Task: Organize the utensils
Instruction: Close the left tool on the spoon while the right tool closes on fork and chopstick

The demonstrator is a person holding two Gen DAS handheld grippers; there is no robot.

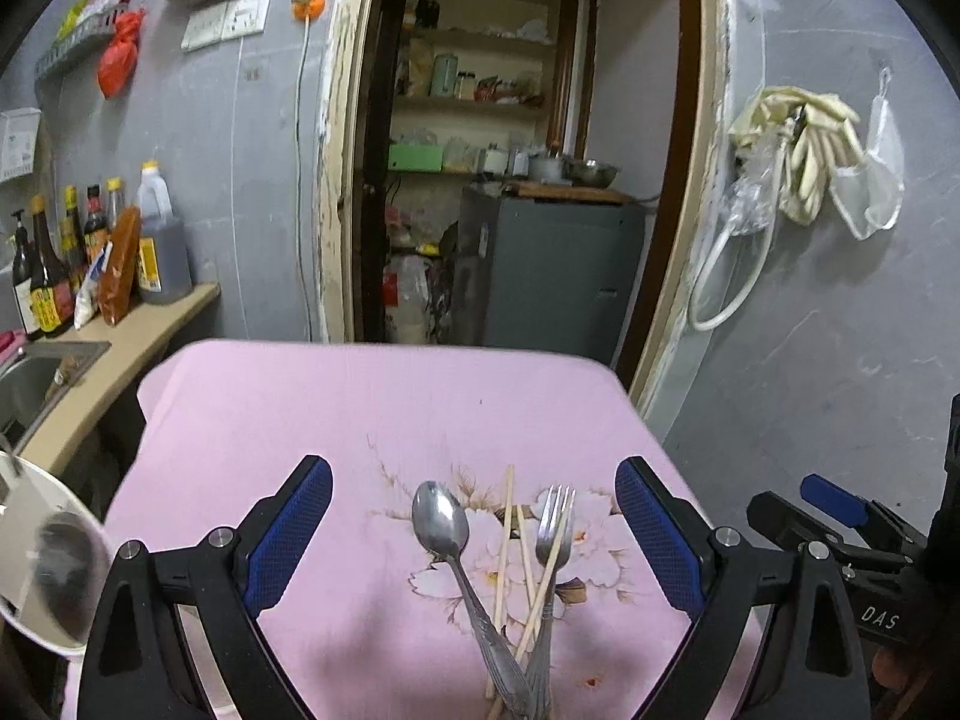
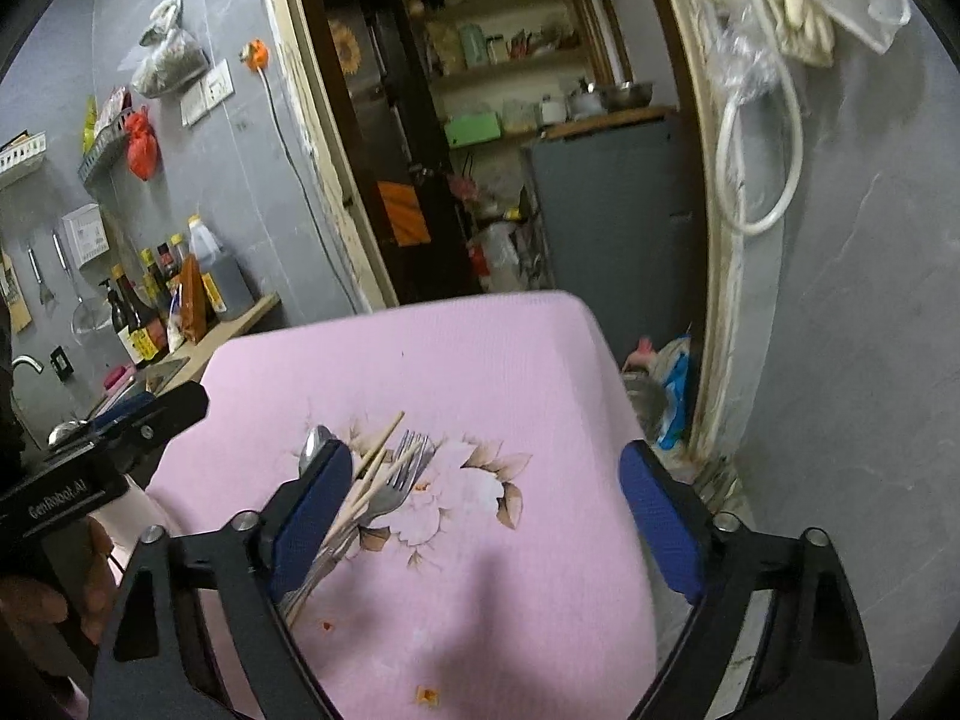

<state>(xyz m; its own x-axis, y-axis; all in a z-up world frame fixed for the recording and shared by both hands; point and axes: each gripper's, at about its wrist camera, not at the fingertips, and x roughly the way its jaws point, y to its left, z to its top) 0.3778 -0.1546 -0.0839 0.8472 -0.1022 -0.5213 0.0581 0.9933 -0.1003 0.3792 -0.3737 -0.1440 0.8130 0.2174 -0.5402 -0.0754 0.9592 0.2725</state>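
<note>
A metal spoon (image 1: 441, 519), a metal fork (image 1: 555, 525) and wooden chopsticks (image 1: 507, 534) lie crossed in a small pile on the pink flowered cloth (image 1: 336, 414). My left gripper (image 1: 474, 468) hangs open above them, and the pile shows in the gap between its blue pads. The right gripper (image 1: 831, 498) is at the right edge of that view. In the right wrist view my right gripper (image 2: 486, 456) is open over bare cloth. Its left finger covers part of the spoon (image 2: 315, 444), the fork (image 2: 408, 462) and the chopsticks (image 2: 384, 444). The left gripper (image 2: 150, 414) sits at the far left.
A white round dish (image 1: 36, 546) sits off the table's left edge. Beyond it are a sink (image 1: 30, 384) and a counter with sauce bottles (image 1: 90, 264). Behind the table's far edge a doorway opens onto a grey cabinet (image 1: 552, 264). Small orange crumbs (image 2: 427, 693) lie on the cloth.
</note>
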